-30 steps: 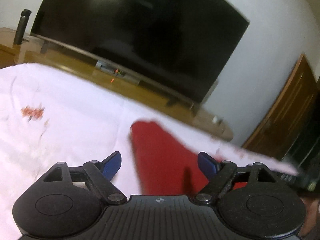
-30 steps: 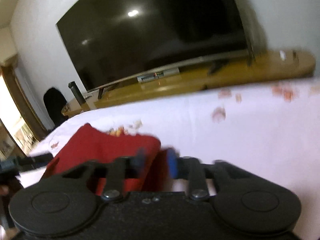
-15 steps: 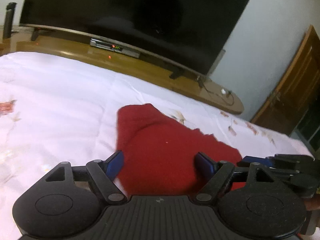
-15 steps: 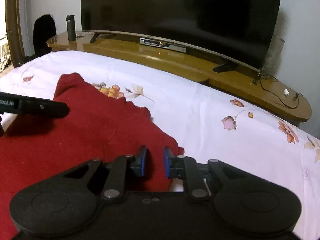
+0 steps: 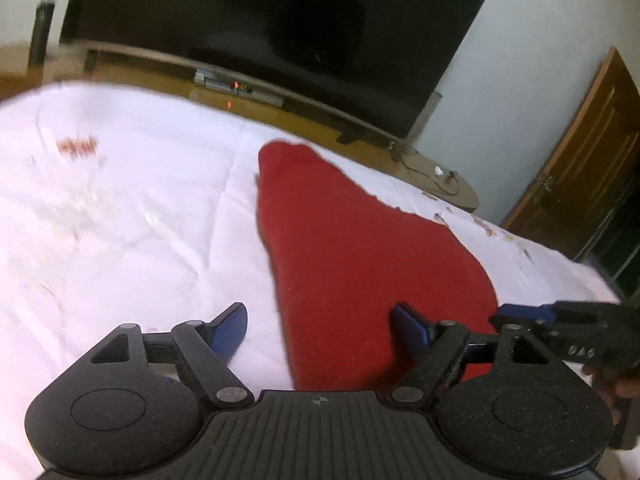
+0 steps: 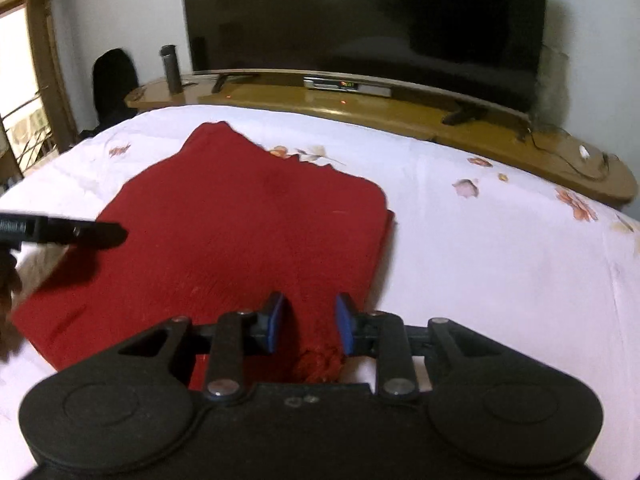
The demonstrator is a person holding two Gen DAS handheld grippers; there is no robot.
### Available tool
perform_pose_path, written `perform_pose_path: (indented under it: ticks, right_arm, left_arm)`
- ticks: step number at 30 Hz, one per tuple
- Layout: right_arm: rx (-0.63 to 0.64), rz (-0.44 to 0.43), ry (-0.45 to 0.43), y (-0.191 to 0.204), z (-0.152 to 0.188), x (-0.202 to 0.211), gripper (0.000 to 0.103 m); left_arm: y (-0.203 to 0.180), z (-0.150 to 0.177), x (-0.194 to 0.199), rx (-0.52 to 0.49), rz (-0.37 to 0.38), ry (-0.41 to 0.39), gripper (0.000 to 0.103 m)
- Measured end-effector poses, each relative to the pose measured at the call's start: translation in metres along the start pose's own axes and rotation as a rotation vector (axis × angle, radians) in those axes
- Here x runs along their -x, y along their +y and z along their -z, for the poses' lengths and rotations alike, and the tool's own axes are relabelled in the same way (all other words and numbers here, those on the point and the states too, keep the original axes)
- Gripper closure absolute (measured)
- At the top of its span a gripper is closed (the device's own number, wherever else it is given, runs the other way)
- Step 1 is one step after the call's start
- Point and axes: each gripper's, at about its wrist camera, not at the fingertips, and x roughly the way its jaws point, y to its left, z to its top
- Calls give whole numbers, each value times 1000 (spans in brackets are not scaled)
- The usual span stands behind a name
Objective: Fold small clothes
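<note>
A red knitted garment (image 6: 248, 224) lies spread flat on the white floral bed sheet (image 6: 480, 264). My right gripper (image 6: 310, 308) hangs over its near right corner. Its jaws are opening, and a bunched bit of red cloth (image 6: 318, 360) sits loose between them near the base. My left gripper (image 5: 320, 316) stands open over the garment's (image 5: 360, 248) near left edge, one finger above the sheet (image 5: 120, 208) and one above the cloth. Each gripper shows in the other's view: the right gripper (image 5: 520, 312) at the cloth's right edge, the left gripper (image 6: 100, 234) at its left side.
Past the bed's far edge stands a low wooden TV bench (image 6: 400, 112) with a large dark television (image 6: 360, 16), a set-top box (image 6: 346, 86) and a dark cylinder (image 6: 172, 68). A black chair (image 6: 114, 80) is at far left, a wooden door (image 5: 580, 176) at far right.
The right gripper's jaws have widened around the cloth corner. The left gripper has shifted left, so its left finger is now over the bare sheet. The garment lies flatter.
</note>
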Motion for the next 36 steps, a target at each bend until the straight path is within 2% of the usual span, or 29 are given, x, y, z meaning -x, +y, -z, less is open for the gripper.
perform_pose_path:
  ticks: [5, 7, 8, 9, 11, 13, 15, 17, 18, 19, 21, 24, 26, 28, 29, 30, 31, 33, 35, 36]
  right_arm:
    - [-1, -19, -44, 10, 3, 32, 74]
    - [4, -54, -59, 16, 8, 38, 74]
    - [19, -65, -49, 21, 13, 39, 78]
    - [41, -58, -20, 25, 18, 36, 80]
    - [88, 2, 63, 31, 30, 22, 80]
    - [60, -5, 47, 25, 35, 22, 80]
    - [36, 0, 40, 21, 29, 32, 78]
    - [30, -23, -11, 20, 28, 47, 74]
    - [14, -45, -25, 19, 30, 51, 73]
    - [3, -63, -17, 18, 34, 51, 74]
    - [16, -26, 78, 20, 45, 30, 69]
    - [-90, -27, 70, 10, 45, 28, 62]
    - [-123, -26, 49, 5, 43, 40, 61]
    - [-118, -19, 6, 3, 47, 63, 54]
    - [-127, -22, -13, 2, 52, 77, 47]
    - [-144, -31, -32, 0, 57, 92, 36]
    - [-162, -36, -46, 0, 63, 105, 31]
    - [-198, -44, -77, 0, 76, 136, 14]
    - [-209, -56, -87, 3, 91, 162, 1]
    - [-212, -54, -91, 6, 99, 176, 1]
  left_arm:
    - [-25, 8, 22, -51, 51, -9, 23]
    - [-40, 18, 17, -119, 8, 23, 23]
    - [-45, 24, 11, -152, -21, 55, 23]
    - [-44, 29, 6, -154, -29, 90, 23]
    - [-38, 38, 8, -134, -18, 76, 23]
    - [-39, 35, 20, -119, -29, 74, 24]
    - [-41, 35, 37, -123, -37, 28, 23]
    - [-41, 40, 48, -104, -35, -5, 23]
    - [-41, 43, 45, -98, -51, 17, 23]
    - [-43, 49, 36, -105, -77, 64, 23]
    - [-48, 59, 31, -131, -120, 45, 21]
    - [-55, 57, 40, -92, -150, 45, 20]
    - [-62, 57, 56, -85, -149, 18, 19]
    - [-73, 60, 75, -91, -154, -7, 5]
    - [-80, 63, 87, -91, -171, -28, 0]
    - [-88, 69, 97, -92, -180, -47, 0]
    - [-95, 72, 107, -91, -181, -49, 0]
    - [-114, 81, 125, -100, -179, -40, 0]
    - [-136, 95, 151, -127, -188, -66, 0]
    - [-147, 102, 164, -142, -190, -77, 0]
